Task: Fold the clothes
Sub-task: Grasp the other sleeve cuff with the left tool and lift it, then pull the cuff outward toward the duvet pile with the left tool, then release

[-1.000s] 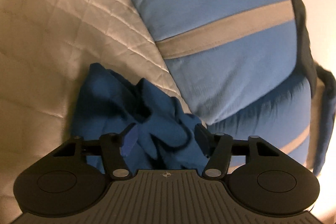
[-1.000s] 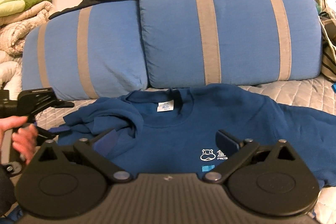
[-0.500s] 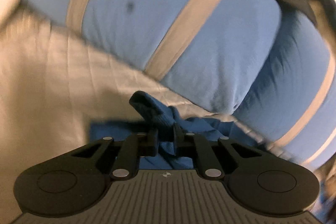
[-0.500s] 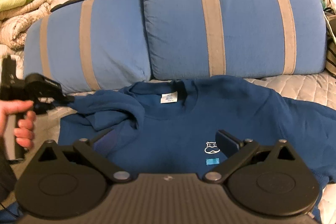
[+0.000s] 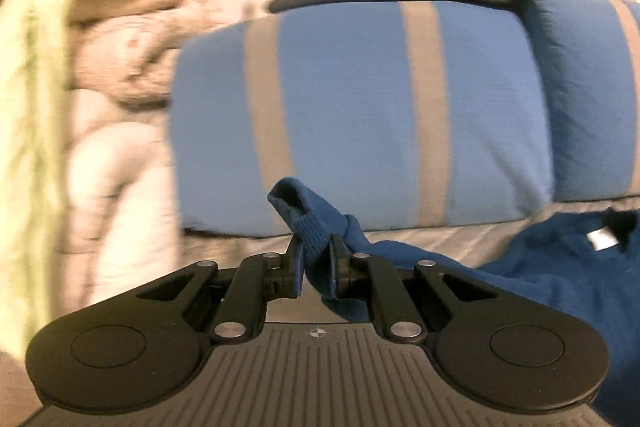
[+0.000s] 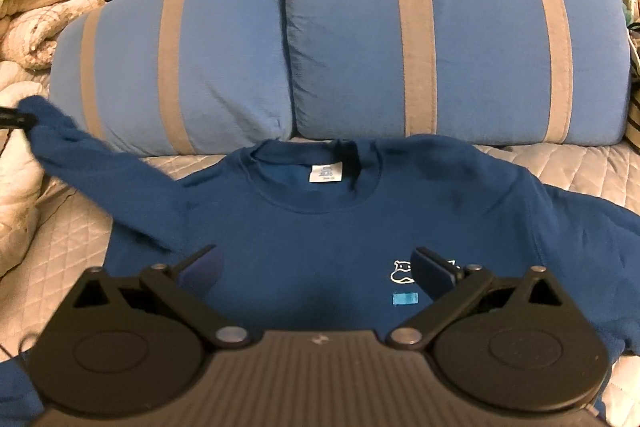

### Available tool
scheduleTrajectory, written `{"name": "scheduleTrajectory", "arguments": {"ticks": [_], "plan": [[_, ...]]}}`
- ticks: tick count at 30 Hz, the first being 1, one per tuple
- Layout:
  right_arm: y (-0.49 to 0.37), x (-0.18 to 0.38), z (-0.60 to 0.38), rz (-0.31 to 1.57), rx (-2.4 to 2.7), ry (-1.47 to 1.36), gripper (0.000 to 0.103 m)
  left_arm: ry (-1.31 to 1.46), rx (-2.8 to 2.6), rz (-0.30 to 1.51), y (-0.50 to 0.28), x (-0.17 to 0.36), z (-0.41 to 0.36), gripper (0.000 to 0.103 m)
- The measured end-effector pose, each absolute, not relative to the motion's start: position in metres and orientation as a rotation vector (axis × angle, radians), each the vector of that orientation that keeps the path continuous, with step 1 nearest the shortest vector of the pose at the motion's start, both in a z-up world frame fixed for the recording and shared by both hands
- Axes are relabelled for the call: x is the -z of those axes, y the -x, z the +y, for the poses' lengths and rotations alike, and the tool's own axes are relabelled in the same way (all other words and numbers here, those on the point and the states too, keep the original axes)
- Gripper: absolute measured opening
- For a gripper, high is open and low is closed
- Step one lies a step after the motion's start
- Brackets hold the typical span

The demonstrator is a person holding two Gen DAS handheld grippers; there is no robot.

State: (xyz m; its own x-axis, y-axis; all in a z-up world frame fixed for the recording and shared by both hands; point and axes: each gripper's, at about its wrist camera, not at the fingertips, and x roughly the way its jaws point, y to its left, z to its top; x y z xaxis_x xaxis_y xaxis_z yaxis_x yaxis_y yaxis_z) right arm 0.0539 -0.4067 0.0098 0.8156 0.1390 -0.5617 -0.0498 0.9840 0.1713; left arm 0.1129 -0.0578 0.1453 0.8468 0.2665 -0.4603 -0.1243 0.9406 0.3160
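1. Position of garment. The blue sweatshirt lies face up on the quilted bed, collar toward the two striped pillows. Its body is fairly flat. The far sleeve trails off toward the bed's edge.

2. Left gripper. Jaws clamped on the ribbed sleeve cuff, with only a narrow bite of cloth between them. In the right wrist view the sleeve hangs raised and stretched from the shoulder, clear of the bed.

3. Right gripper. Jaws stand wide apart, hovering above the chest of the sweatshirt near the small white logo, holding nothing.

4. Risk, slip. The grip is on the cuff end only. In my judgement a sharp pull across the chest could draw the ribbing out of the jaws, dropping the sleeve in a heap.

5. Risk, drag. Nothing pins the body. Tension through the raised sleeve would likely pull the shoulder and collar sideways and wrinkle the flat panel, spoiling the fold line.

6. Risk, snag. The sleeve passes close to the left pillow and a pile of bedding; a wide swing could brush them.

7. Risk, twist. The cuff appears turned in the jaws, so the sleeve may land rolled rather than flat.
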Motion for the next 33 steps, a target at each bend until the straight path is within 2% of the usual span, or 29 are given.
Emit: {"name": "scheduleTrajectory", "arguments": {"ticks": [17, 33], "plan": [[-0.049, -0.015, -0.408, 0.606, -0.197, -0.217, 0.103, -0.144, -0.586, 0.619, -0.007, -0.121, 0.122, 0.012], [-0.053, -0.007, -0.409, 0.658, -0.159, -0.222, 0.103, -0.079, -0.648, 0.621, 0.026, -0.101, 0.160, 0.012]]}}
